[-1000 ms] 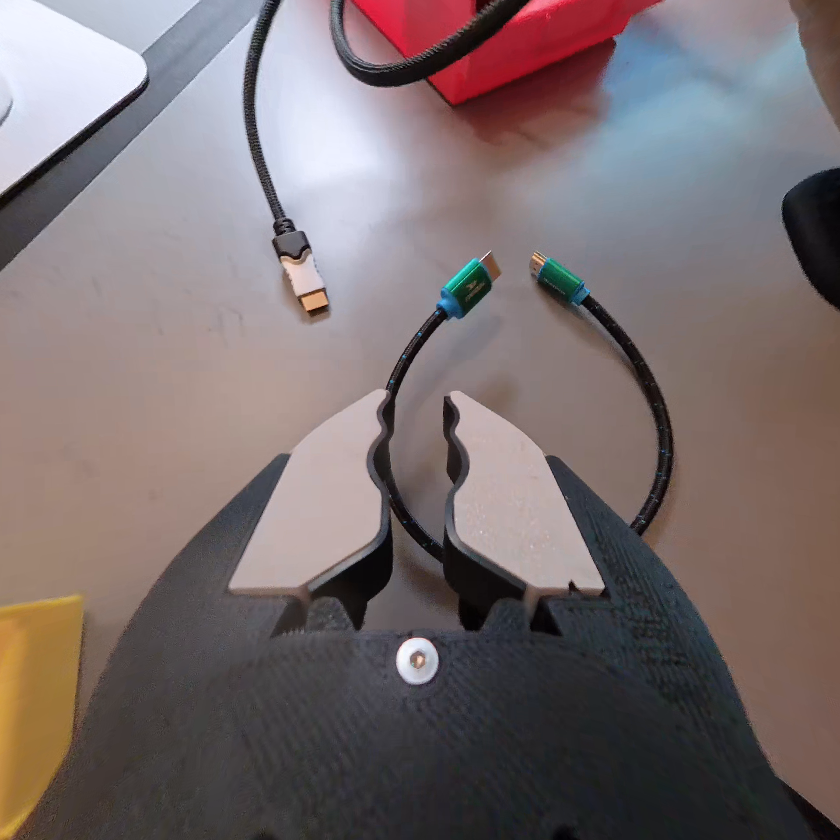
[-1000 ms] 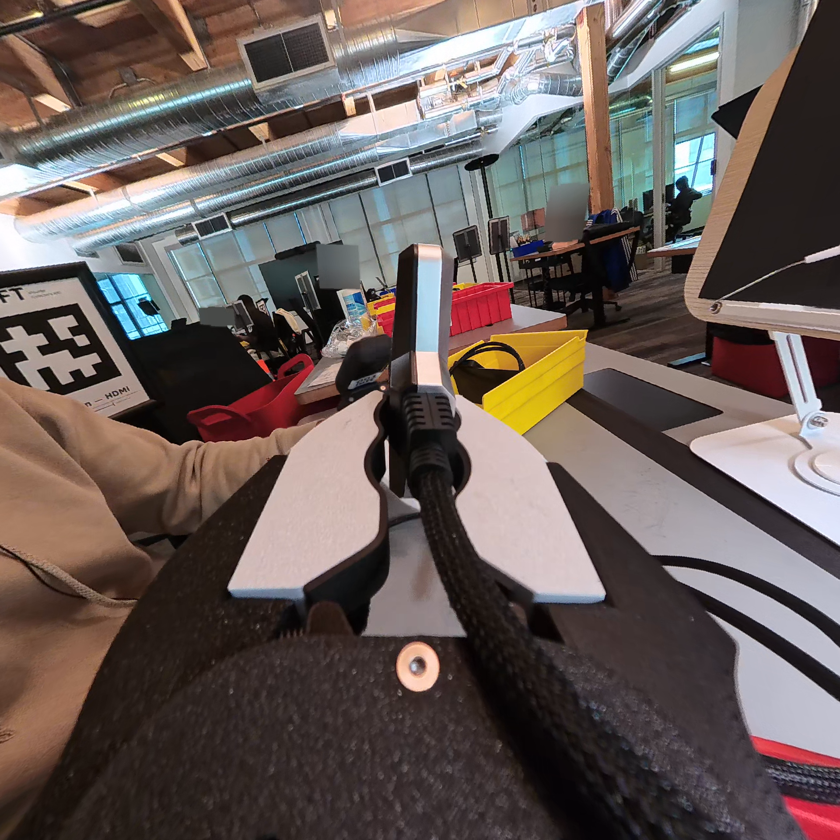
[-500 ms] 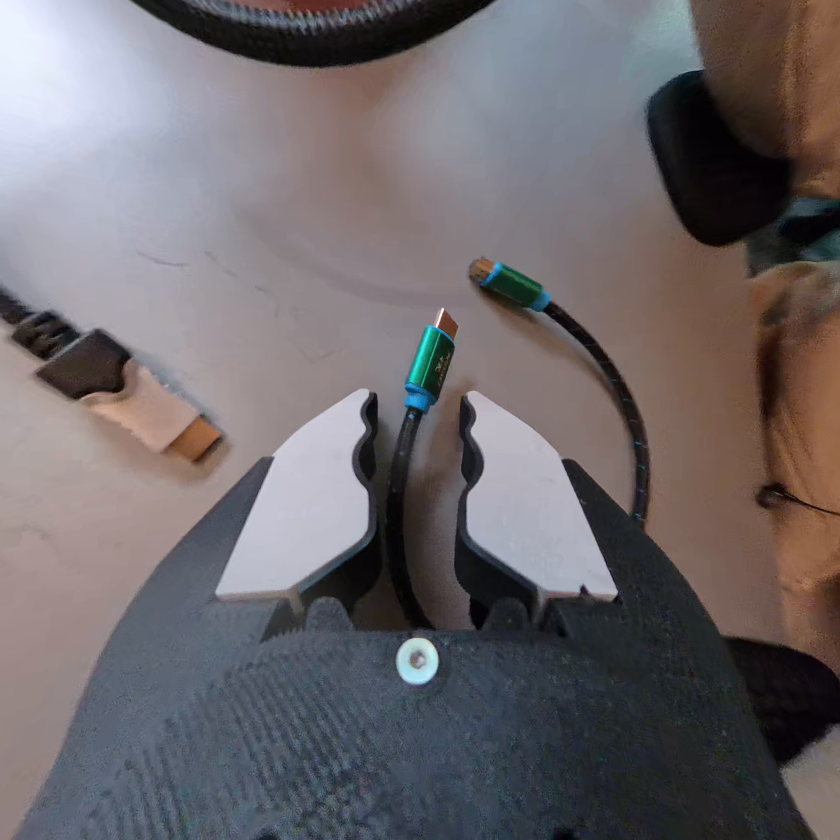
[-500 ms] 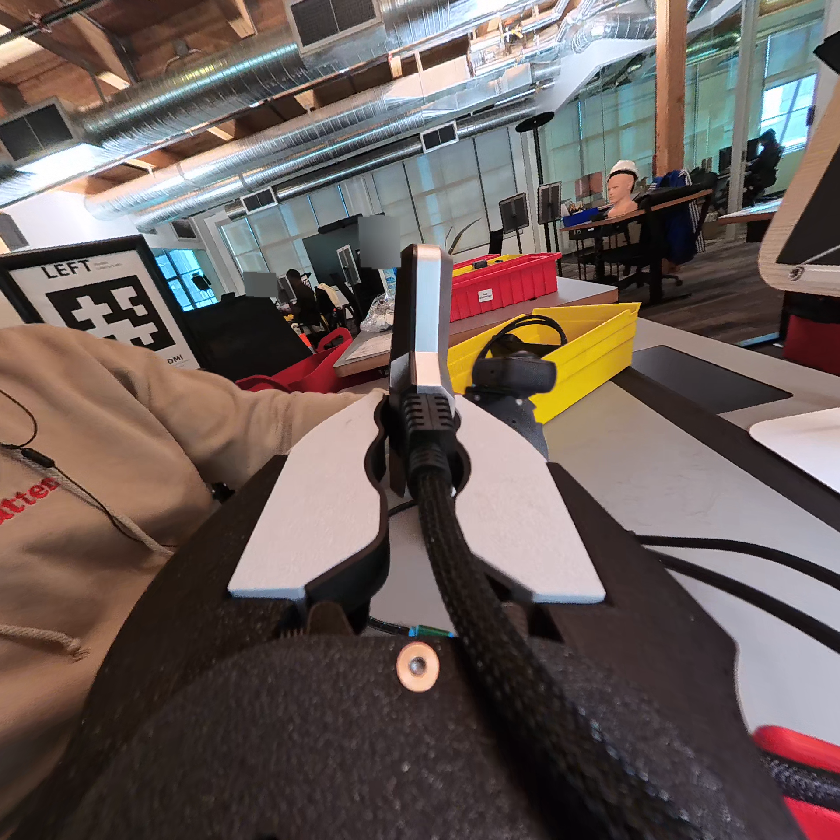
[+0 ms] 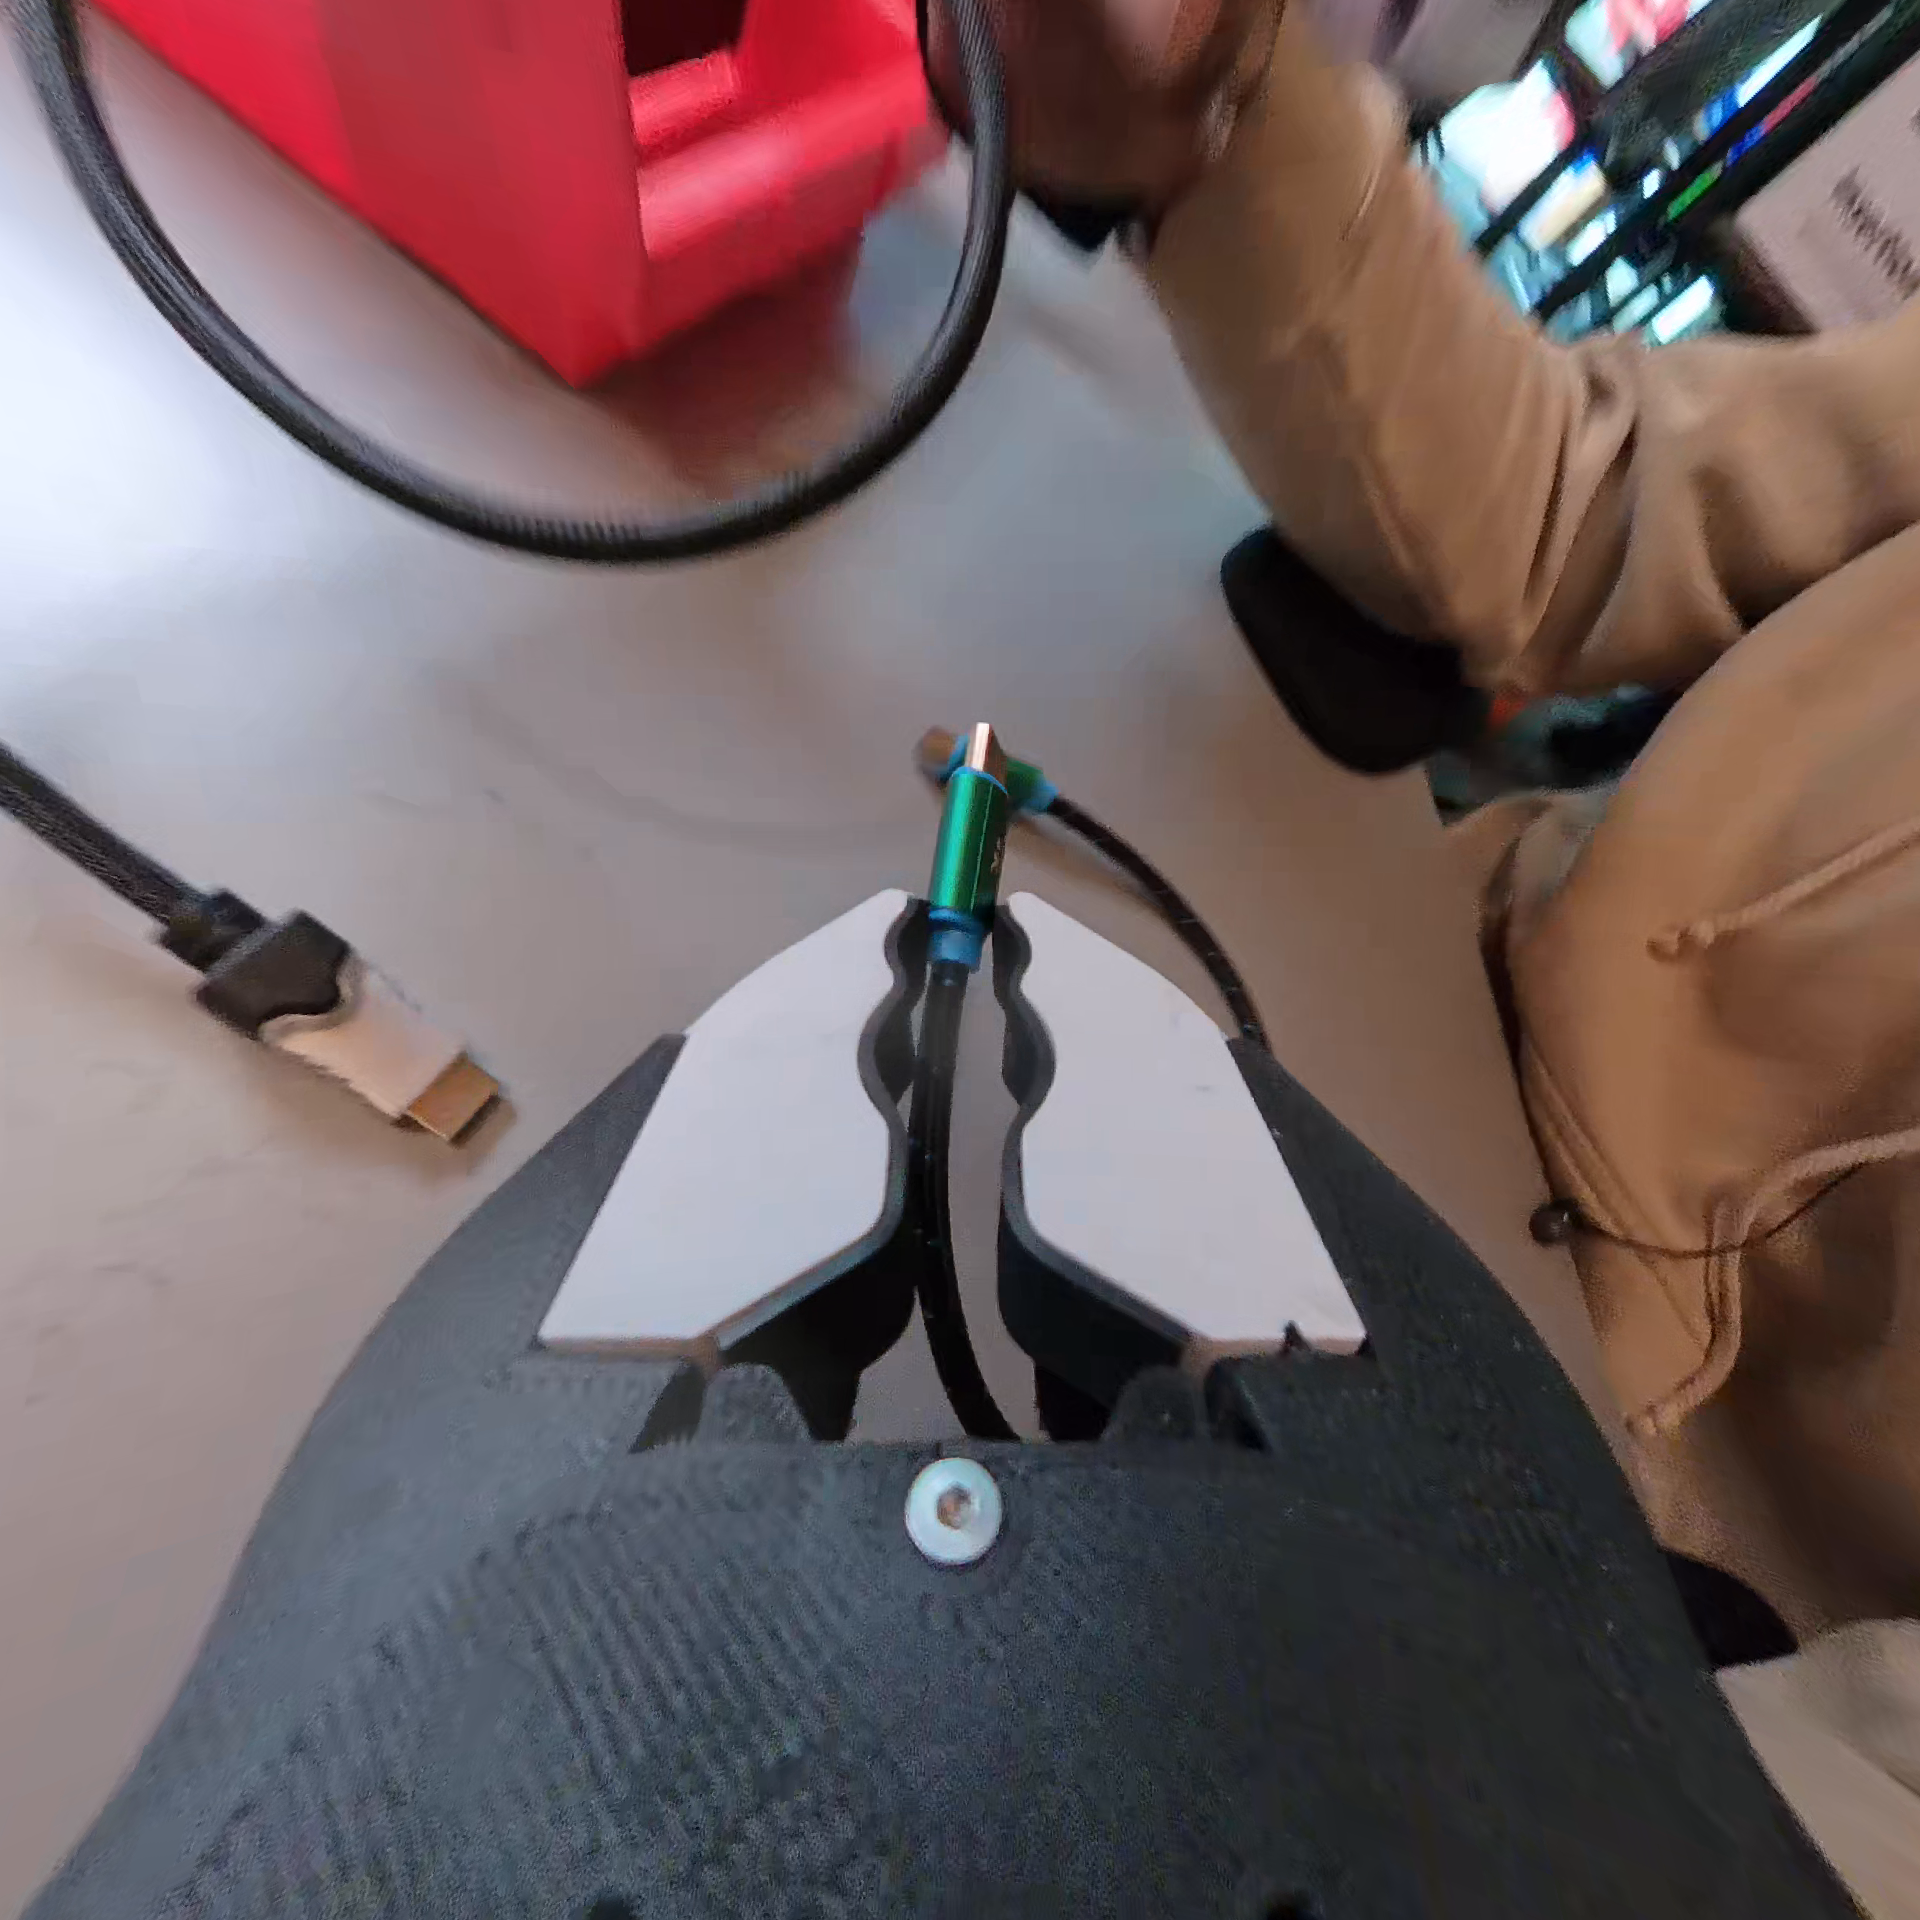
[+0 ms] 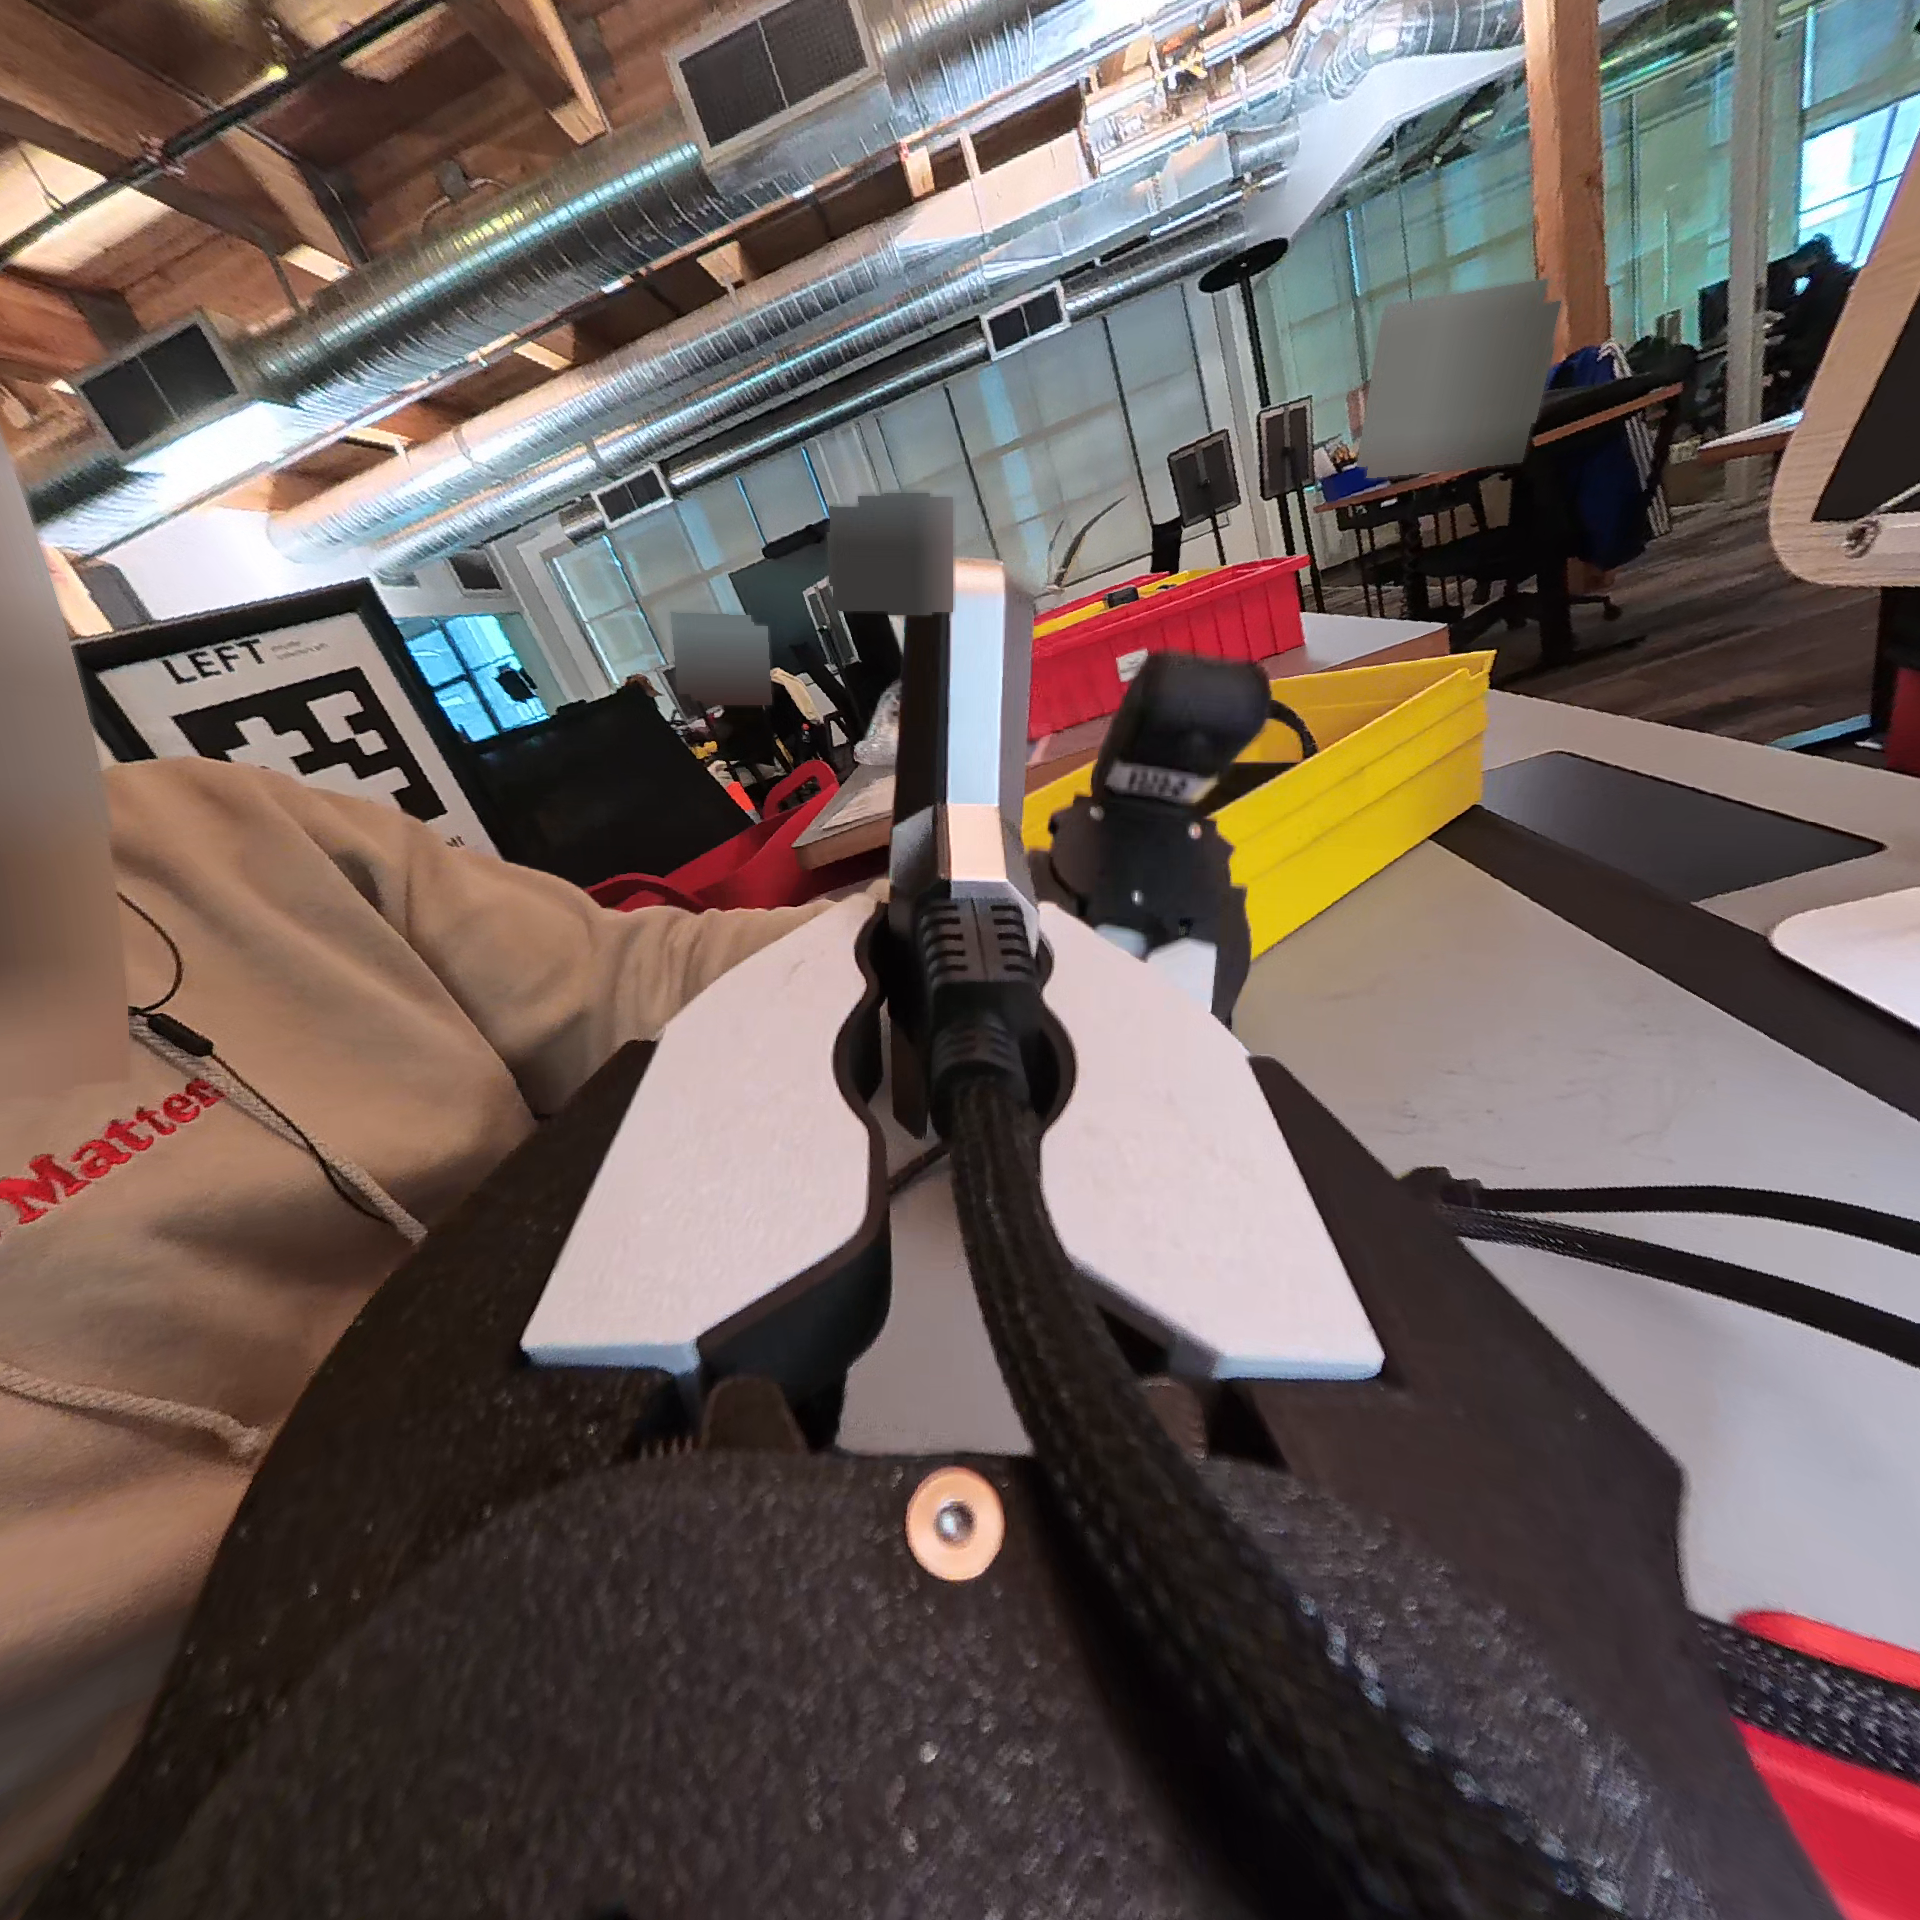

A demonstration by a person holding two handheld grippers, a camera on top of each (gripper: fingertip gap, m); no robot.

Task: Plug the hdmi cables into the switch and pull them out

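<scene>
While the right gripper (image 6: pixel 961 940) clamps the switch (image 6: pixel 961 727), the left gripper (image 5: pixel 956 914) grips the green-plug cable (image 5: pixel 971 831); insertion pending, port alignment required.

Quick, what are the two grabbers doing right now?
Left gripper: closed on the short braided cable's green metal plug.
Right gripper: closed on the silver-and-black switch.

Green HDMI plug (image 5: pixel 971 844) raised – switch (image 6: pixel 961 748) upright w/ cable.
</scene>
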